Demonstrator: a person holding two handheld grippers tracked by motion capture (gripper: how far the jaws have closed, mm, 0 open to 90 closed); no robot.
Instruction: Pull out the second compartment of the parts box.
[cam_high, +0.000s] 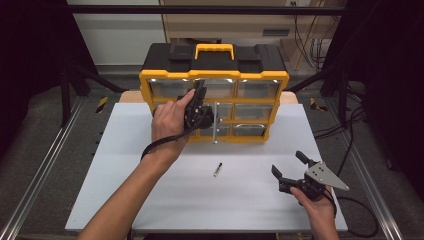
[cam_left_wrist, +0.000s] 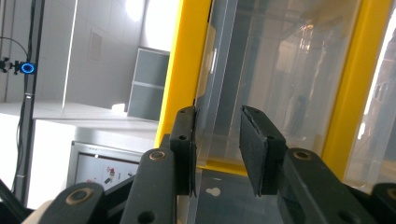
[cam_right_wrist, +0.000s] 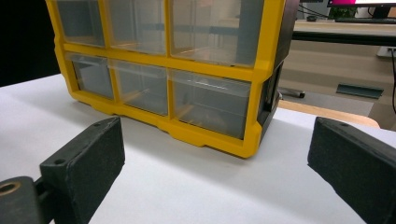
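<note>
From above, the left gripper (cam_high: 199, 94) is reaching into the front of the yellow drawer cabinet (cam_high: 214, 75) standing at the table's (cam_high: 125, 170) far edge, while the right gripper (cam_high: 289, 165) is hovering near the front right corner, jaws spread and holding nothing.

In the left gripper view, the jaws are closing around a clear drawer's (cam_left_wrist: 280, 70) front lip (cam_left_wrist: 208, 93), one pad touching it.

In the right gripper view, the cabinet (cam_right_wrist: 254, 74) is sitting ahead between wide-apart jaws.

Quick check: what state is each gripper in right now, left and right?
Left gripper: fingers partly closed around a clear drawer's edge of the yellow organizer; grip cannot be told.
Right gripper: open, holding nothing.
</note>
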